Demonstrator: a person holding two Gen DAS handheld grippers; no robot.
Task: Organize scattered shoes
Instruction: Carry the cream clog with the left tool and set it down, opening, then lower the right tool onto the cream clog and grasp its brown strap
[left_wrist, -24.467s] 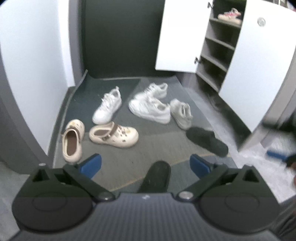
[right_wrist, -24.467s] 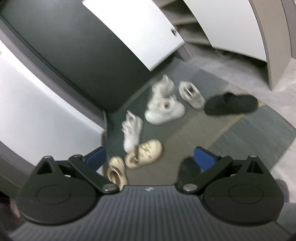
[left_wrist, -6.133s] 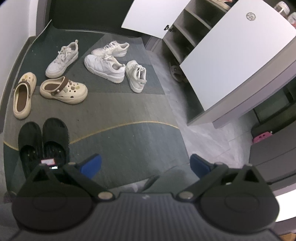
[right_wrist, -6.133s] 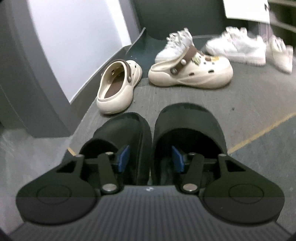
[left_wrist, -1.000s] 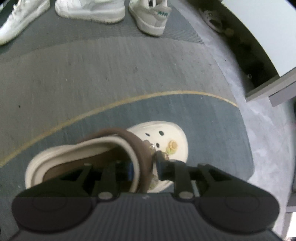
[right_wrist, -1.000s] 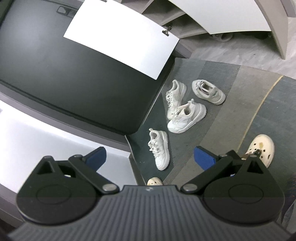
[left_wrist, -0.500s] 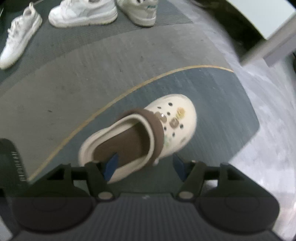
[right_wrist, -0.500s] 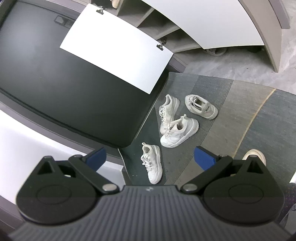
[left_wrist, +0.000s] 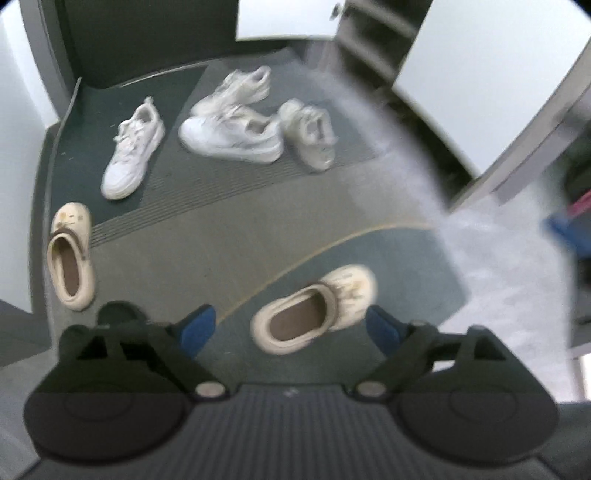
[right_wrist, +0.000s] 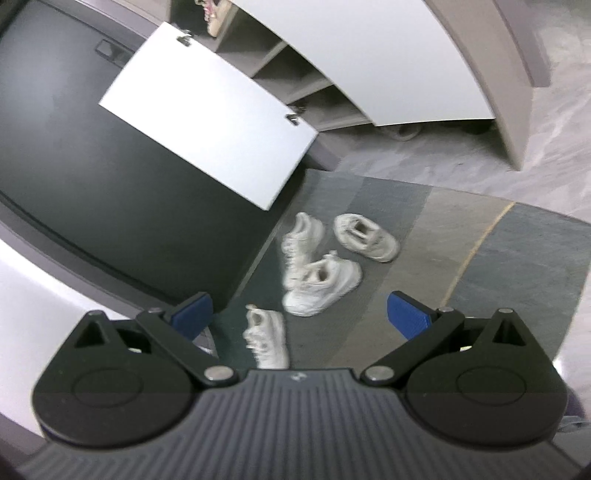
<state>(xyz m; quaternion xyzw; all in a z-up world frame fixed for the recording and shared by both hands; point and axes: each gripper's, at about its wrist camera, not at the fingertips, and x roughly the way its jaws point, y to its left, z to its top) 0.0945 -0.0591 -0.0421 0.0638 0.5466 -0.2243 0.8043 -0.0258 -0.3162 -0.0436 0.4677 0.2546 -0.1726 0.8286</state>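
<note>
My left gripper is open and empty, held above a cream clog that lies on the dark mat near me. Its twin cream clog lies at the left edge of the mat. A black slipper peeks out behind the left finger. Several white sneakers lie further back: one alone at the left, a cluster and a beige one beside it. My right gripper is open and empty, high above the same sneakers.
An open shoe cabinet with white doors stands at the back right, shelves showing. A dark wall closes the back; a pale wall runs along the left. Pale tiled floor lies right of the mat.
My left gripper has opened wide and risen away from the cream clog, which now lies free on the mat. The right gripper has tilted slightly, staying open.
</note>
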